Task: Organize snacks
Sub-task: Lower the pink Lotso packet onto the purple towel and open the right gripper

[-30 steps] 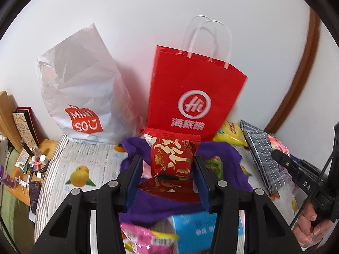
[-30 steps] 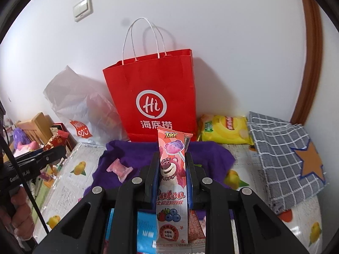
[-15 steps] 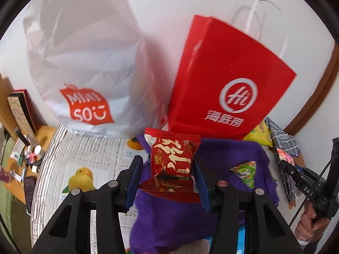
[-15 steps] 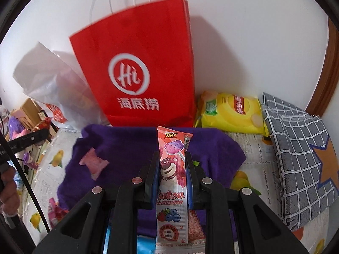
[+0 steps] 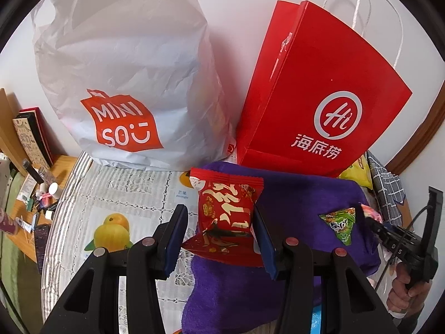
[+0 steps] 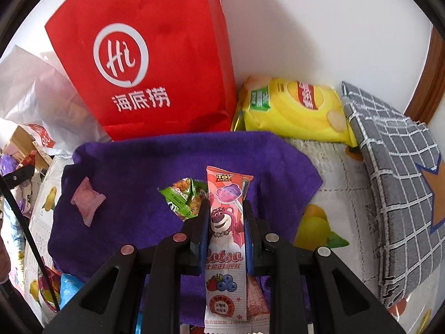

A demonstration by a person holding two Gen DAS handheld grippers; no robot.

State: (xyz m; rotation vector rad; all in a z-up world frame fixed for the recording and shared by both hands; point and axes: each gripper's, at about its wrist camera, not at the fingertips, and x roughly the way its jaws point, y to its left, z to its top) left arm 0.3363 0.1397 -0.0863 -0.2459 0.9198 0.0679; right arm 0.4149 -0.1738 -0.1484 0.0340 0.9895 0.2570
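**Two snacks carried in over the purple towel**

The left gripper (image 5: 219, 228) pinched a crinkly red foil packet (image 5: 226, 211); the right gripper (image 6: 224, 233) was clamped on a slim, glossy pink Lotso wrapper (image 6: 226, 233). Both hung above the plush purple towel (image 6: 133, 167), with the stiff red paper bag (image 6: 155, 55) at twelve o'clock. The next move probably called for setting each down beside the green triangular packet (image 6: 185, 197), at ten o'clock of the right gripper.

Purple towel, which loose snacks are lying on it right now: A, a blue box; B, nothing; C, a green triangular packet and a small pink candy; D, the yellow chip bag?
C: the green triangular packet and small pink candy both lie on the purple towel.
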